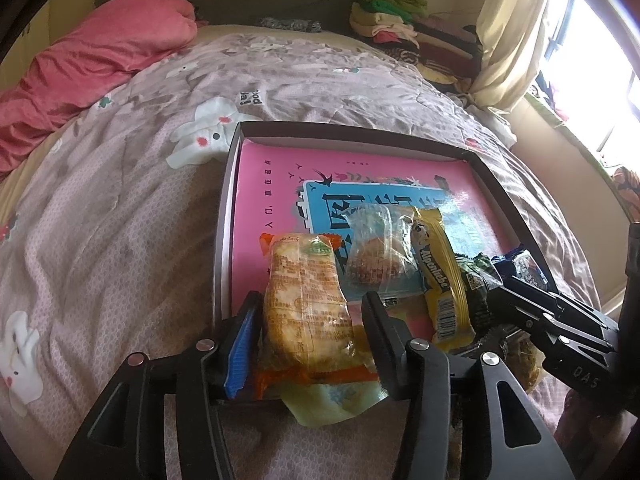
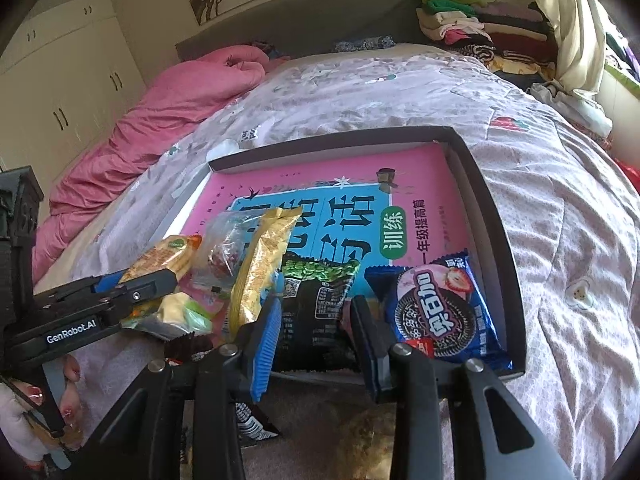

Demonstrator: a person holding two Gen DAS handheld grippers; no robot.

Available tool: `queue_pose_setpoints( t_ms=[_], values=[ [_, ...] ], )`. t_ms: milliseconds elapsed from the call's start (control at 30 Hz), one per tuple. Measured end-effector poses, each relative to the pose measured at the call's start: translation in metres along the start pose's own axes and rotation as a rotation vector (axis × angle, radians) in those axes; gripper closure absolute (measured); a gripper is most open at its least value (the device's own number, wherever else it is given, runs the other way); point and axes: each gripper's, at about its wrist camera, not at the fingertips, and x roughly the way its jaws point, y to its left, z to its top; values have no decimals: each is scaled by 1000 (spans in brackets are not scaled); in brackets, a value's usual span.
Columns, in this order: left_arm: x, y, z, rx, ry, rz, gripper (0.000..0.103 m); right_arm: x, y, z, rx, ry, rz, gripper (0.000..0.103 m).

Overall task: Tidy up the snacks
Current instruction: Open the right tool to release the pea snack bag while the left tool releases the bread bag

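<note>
A dark-rimmed box [image 1: 360, 133] [image 2: 496, 208] with a pink book inside lies on the bed. My left gripper [image 1: 312, 308] is shut on an orange-wrapped cracker pack [image 1: 306, 300] at the box's near left edge; the pack also shows in the right wrist view [image 2: 164, 258]. My right gripper [image 2: 316, 312] is shut on a black-and-green snack packet [image 2: 316, 304] at the box's near edge. Beside them lie a clear-wrapped pastry [image 1: 378, 254], a yellow Alpenliebe pack [image 1: 438, 276] [image 2: 260, 264] and a blue Oreo pack [image 2: 440, 312].
A flowered quilt [image 1: 120, 200] covers the bed. A pink blanket [image 1: 92, 68] lies at the far left, folded clothes [image 2: 480, 28] at the head. A green-yellow wrapper [image 1: 332, 400] and a brown round snack [image 2: 368, 440] lie outside the box's near edge.
</note>
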Motion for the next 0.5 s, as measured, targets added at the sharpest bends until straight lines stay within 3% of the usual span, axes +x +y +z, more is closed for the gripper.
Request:
queue_pose_setpoints(
  t_ms=[200, 500],
  values=[
    [-2, -2, 0, 8, -8, 0, 44, -5, -4, 0, 16, -12, 6, 67],
    [-8, -4, 2, 14, -29, 11, 43, -13, -4, -2, 15, -31, 14, 61]
  ],
)
